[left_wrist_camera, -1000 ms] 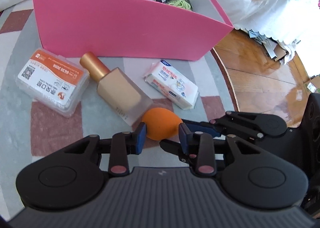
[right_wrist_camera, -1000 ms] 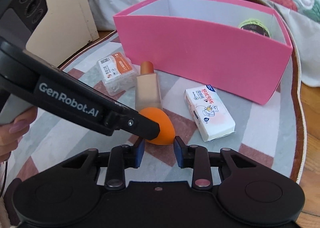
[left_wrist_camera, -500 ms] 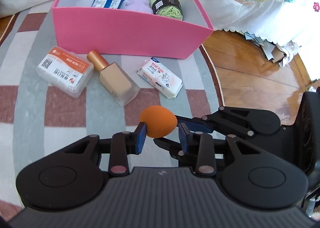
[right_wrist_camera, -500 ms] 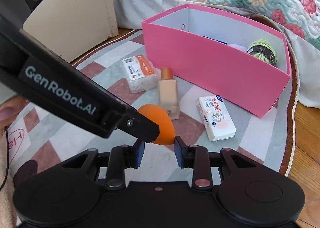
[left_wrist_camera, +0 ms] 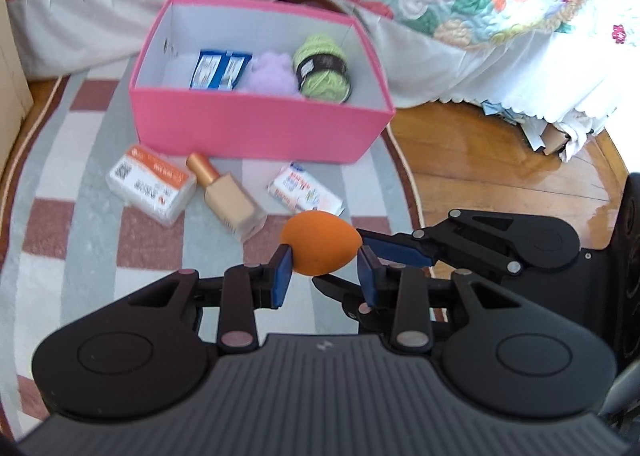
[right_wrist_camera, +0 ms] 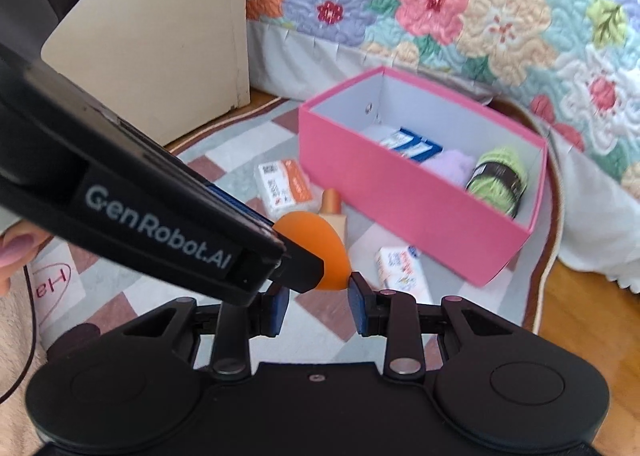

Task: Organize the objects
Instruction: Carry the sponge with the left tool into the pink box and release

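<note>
Left wrist view shows the left gripper [left_wrist_camera: 323, 270] clamped on an orange sponge [left_wrist_camera: 320, 242], lifted above the rug [left_wrist_camera: 80, 256]; the right gripper [right_wrist_camera: 316, 302] pinches that sponge from the other side. Farther on, a bottle [left_wrist_camera: 228, 198], tissue pack [left_wrist_camera: 306, 194] and swab box [left_wrist_camera: 150, 190] lie on the rug before the pink box [left_wrist_camera: 256, 128], which holds yarn [left_wrist_camera: 322, 68].

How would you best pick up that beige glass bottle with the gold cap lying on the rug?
Grip the beige glass bottle with the gold cap across its flat-sided body, coming down from above. It lies flat on the rug, so its long sides sit exposed, and the rounded cap would probably slip. The white box beside it crowds the cap end.
</note>
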Motion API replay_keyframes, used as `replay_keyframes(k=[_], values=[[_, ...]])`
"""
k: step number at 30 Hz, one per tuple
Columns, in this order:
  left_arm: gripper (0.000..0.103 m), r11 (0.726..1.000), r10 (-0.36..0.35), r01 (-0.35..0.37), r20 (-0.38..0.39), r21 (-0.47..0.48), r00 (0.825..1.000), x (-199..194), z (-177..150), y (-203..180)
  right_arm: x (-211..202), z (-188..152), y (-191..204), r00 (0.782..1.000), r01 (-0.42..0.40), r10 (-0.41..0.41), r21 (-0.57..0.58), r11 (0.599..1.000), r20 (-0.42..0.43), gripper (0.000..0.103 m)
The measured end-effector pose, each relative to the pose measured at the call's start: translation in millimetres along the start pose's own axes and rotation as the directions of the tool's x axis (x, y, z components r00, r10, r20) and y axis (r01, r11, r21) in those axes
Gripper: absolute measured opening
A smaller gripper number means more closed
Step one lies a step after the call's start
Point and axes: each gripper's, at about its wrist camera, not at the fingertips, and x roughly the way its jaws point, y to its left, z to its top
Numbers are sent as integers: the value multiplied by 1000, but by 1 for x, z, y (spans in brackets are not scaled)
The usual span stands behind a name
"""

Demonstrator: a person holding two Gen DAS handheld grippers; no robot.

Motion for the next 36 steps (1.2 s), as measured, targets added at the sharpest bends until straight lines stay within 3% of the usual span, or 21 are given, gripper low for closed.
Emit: replay_keyframes(k=[10,19,26,32,36], values=[[34,994,7,-14,65,105,998,-24,41,-25,-22,34,-21,998,38,-37,-14,999,56,37],[34,997,28,-33,81,67,996,-10,96,-16,1,67,-50,992,59,-56,-19,998,114,37],[34,997,72,-76,102,29,992,26,151,9,47,110,-89,995,1,-4,31,1000,99,37],[34,991,52,-44,56,-130,997,85,188,57,111,133,-124,998,-60,59,131,990,17,37],[34,981,73,-67,28,-180,997,122,208,76,151,144,-136,998,-49,54,169,984,-23,37]])
